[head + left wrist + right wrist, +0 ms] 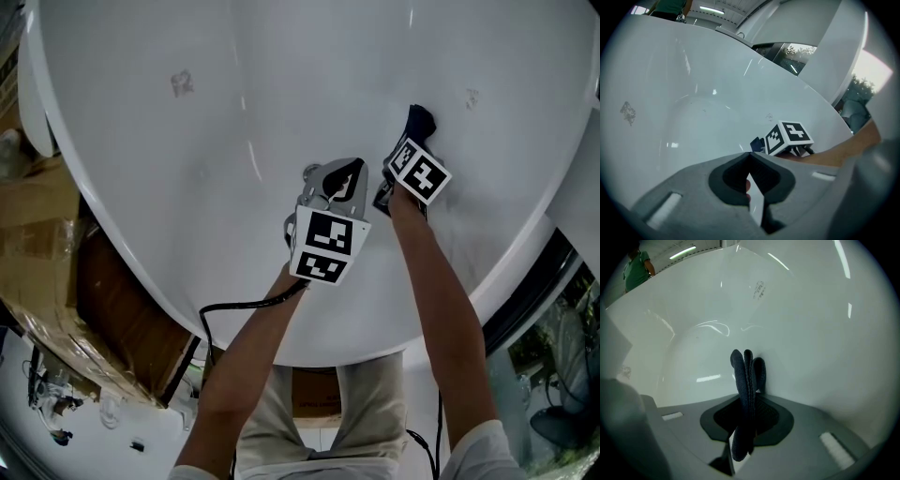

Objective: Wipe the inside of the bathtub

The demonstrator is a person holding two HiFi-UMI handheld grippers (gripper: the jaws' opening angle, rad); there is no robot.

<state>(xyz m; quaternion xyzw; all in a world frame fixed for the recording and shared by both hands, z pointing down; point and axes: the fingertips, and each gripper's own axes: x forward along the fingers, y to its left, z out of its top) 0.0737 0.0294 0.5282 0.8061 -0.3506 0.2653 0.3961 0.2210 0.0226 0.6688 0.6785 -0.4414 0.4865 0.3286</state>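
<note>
Glossy smooth bathtub (281,75), ribbed matt cloth (746,376)

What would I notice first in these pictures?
The big white bathtub fills every view. Inside it, toward the right of the head view, the right gripper is shut on a folded dark cloth held up at the tub's wall. Just left of it is the left gripper, jaws together and holding nothing. Each gripper carries a bold black-and-white marker cube.
</note>
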